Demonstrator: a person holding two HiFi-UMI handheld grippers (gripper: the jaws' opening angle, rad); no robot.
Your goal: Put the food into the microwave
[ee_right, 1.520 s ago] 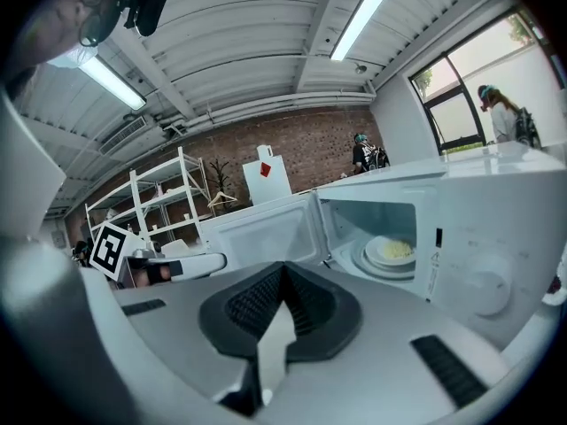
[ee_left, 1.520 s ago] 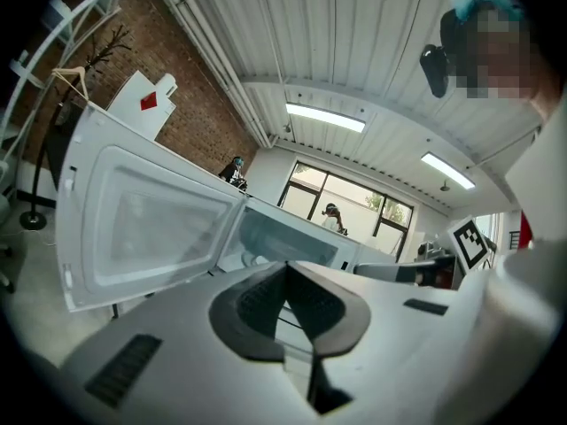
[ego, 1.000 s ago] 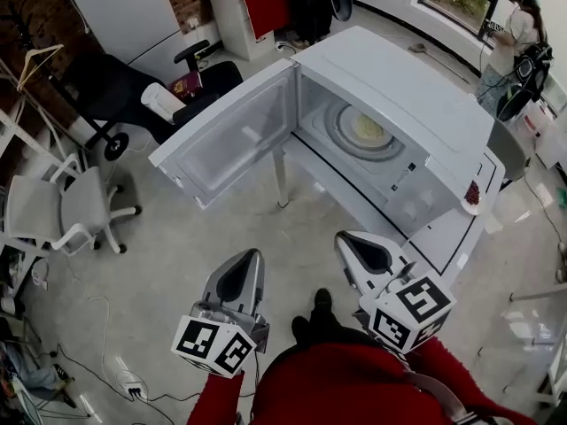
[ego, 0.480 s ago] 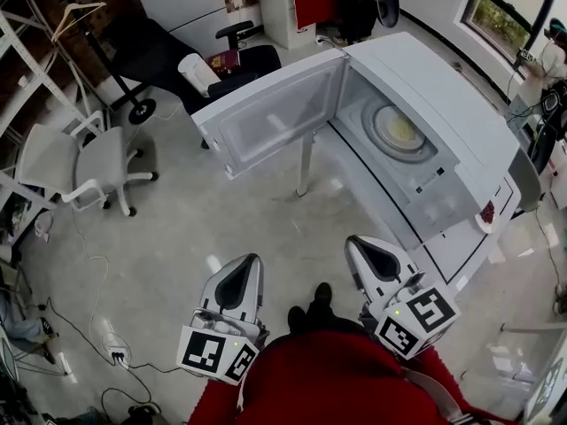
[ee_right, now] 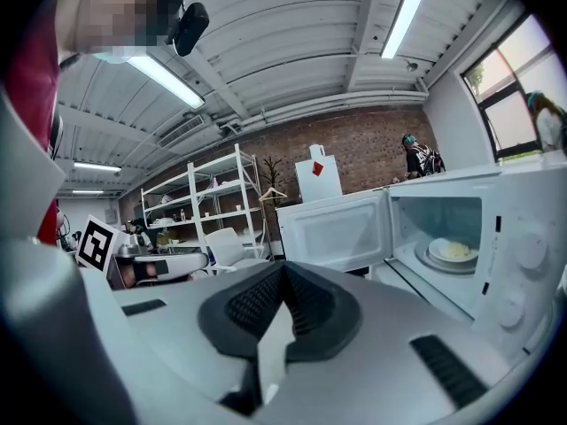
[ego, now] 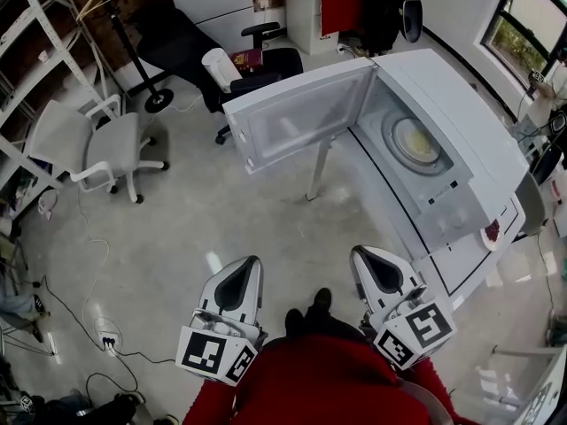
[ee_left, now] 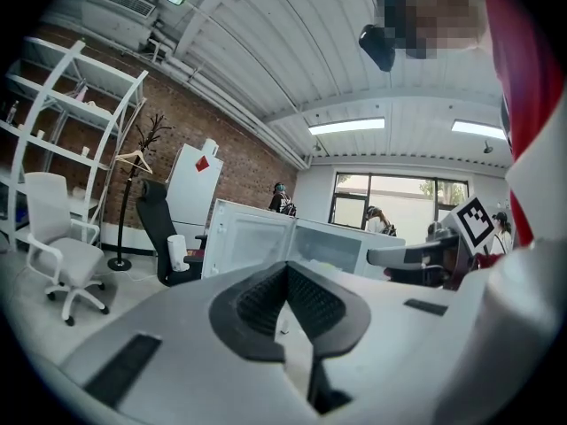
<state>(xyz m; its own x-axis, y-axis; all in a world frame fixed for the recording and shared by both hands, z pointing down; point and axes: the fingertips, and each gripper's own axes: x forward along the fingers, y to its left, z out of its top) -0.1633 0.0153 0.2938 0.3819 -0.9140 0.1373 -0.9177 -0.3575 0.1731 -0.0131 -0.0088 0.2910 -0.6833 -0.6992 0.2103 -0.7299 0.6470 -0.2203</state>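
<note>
The microwave point(ego: 461, 122) stands with its door point(ego: 301, 118) swung fully open. The food point(ego: 416, 140), a pale yellow heap on a white plate point(ee_right: 436, 252), already sits inside the microwave's cavity, in the middle of its floor.

Both grippers hang well apart from the microwave, in front of it and close to the person's red top. The left gripper point(ego: 246, 264) is out in front of the open door, and its fingers are pressed together with nothing between them. The right gripper point(ego: 363, 255) is in front of the cavity and control panel. Its fingers also meet at the tips and carry nothing.

1 small dish point(ego: 490, 233) with something red lies just beside the microwave's front corner. 1 white office chair point(ego: 106, 149) stands well apart beyond the door.
</note>
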